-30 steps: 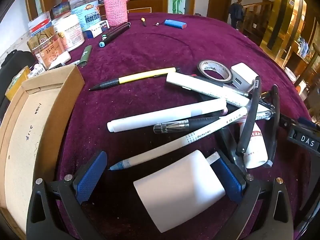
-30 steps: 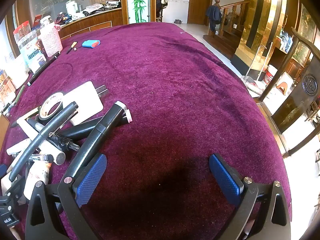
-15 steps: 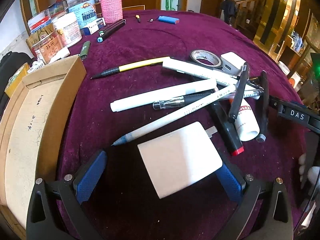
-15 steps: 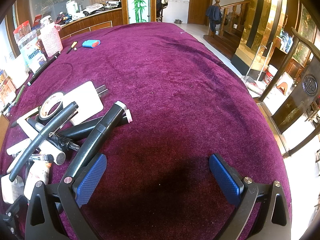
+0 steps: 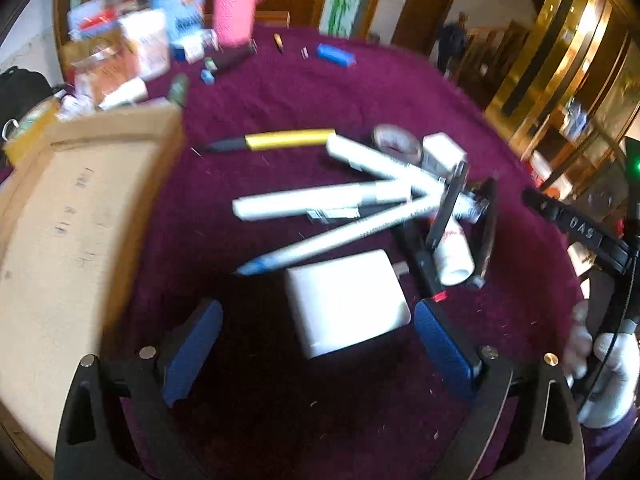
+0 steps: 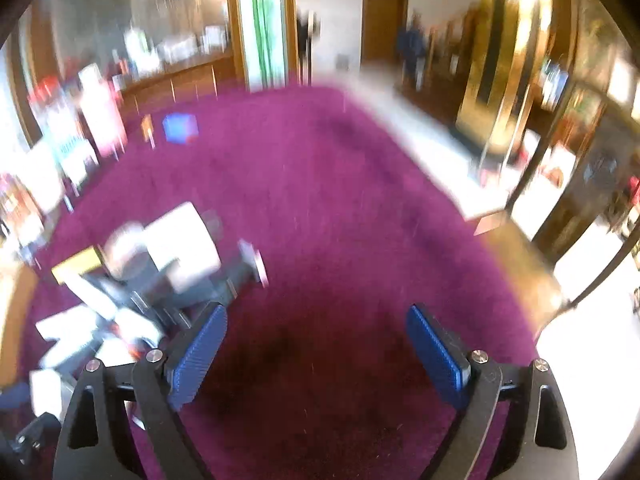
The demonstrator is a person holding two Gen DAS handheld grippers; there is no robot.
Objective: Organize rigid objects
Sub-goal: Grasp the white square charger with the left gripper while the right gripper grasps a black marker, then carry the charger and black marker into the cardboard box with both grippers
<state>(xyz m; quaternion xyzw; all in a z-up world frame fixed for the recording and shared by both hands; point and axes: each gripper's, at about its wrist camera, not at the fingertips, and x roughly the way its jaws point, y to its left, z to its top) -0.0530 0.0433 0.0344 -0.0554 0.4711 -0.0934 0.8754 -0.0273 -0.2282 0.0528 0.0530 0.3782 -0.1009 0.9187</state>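
A pile of pens and markers [image 5: 344, 204] lies on the purple tablecloth [image 5: 320, 92], with a white plug adapter [image 5: 346, 302] at its near edge. My left gripper [image 5: 316, 344] is open and empty, its blue pads either side of and just short of the adapter. A yellow-barrelled pen [image 5: 280, 140], a tape roll [image 5: 396, 140] and a second white adapter [image 5: 444, 154] lie beyond. My right gripper [image 6: 316, 350] is open and empty over bare cloth, with the blurred pile [image 6: 152, 280] to its left.
An open cardboard box [image 5: 68, 216] stands at the left. Jars, boxes and a pink-sleeved cup [image 5: 234, 12] line the far left of the table. A blue eraser [image 5: 336, 56] lies far back. The table's right edge drops to the floor [image 6: 500, 240].
The left gripper has pulled back and up from the white adapter, which now lies flat on the cloth. The right gripper has started moving; its view is now blurred.
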